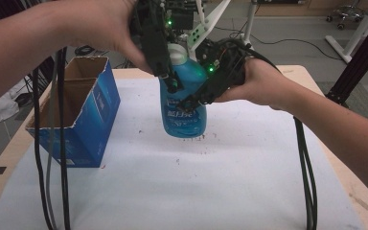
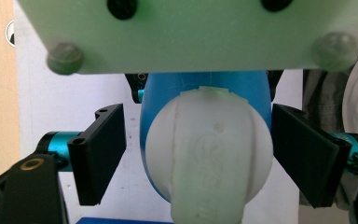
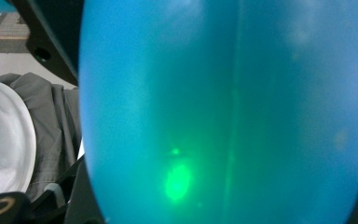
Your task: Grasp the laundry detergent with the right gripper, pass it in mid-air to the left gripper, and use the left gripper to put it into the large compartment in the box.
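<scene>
Our left gripper [image 2: 196, 154] looks straight down on the bottle's white cap [image 2: 209, 154], and its two black jaws stand apart on either side of the cap, with a sliver of gap on each side: open, not yet pinching. Our right gripper [image 1: 191, 101] sits against the side of the blue bottle [image 1: 183, 103]. In the right gripper view the blue wall is pressed so close that we cannot tell whether those jaws are clamped on it or merely laid against it.

The bottle stands upright on the white mat [image 1: 220, 177], near the middle of the table.

We judge the step to be taking hold at the top while the right side steadies the body. To do it well, we should keep the cap centred between the left jaws and close evenly, so that the rounded plastic doesn't squirt sideways. Let's grip below the widest part of the cap if we mean to lift.

The open cardboard box [image 1: 76, 115] stands to the left, apart from the bottle, its torn top rim facing up. The cables [image 1: 52, 158] hanging from the left gripper drape in front of the box and could snag its rim on a move that way.
</scene>
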{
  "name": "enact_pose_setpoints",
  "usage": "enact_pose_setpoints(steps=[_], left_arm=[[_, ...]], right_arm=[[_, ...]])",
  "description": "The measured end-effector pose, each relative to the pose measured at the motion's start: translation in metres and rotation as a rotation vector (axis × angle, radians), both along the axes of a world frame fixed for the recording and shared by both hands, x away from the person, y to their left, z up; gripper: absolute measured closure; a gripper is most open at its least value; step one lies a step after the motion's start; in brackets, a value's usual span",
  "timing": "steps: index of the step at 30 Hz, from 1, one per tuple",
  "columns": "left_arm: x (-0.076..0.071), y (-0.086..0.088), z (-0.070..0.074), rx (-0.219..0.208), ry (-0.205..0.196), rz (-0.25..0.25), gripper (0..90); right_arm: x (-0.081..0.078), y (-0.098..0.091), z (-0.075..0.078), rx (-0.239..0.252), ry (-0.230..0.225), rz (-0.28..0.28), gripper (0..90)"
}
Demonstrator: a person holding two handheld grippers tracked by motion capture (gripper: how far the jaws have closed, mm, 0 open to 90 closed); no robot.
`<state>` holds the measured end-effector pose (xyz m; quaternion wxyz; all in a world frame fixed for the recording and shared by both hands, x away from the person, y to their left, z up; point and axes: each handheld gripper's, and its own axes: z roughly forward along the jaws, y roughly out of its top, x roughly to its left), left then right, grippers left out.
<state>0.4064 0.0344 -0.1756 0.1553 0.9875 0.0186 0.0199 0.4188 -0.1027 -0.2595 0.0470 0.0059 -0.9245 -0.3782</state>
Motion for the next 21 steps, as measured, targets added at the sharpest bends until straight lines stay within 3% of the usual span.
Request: enact_pose_setpoints(steps=[21], left_arm=[[-0.0014,0.0003,-0.0025,0.002,-0.003,0.017,28.5]], right_arm=[[0.0004,0.0008,-0.0009,-0.003,0.004,0.0,45.0]])
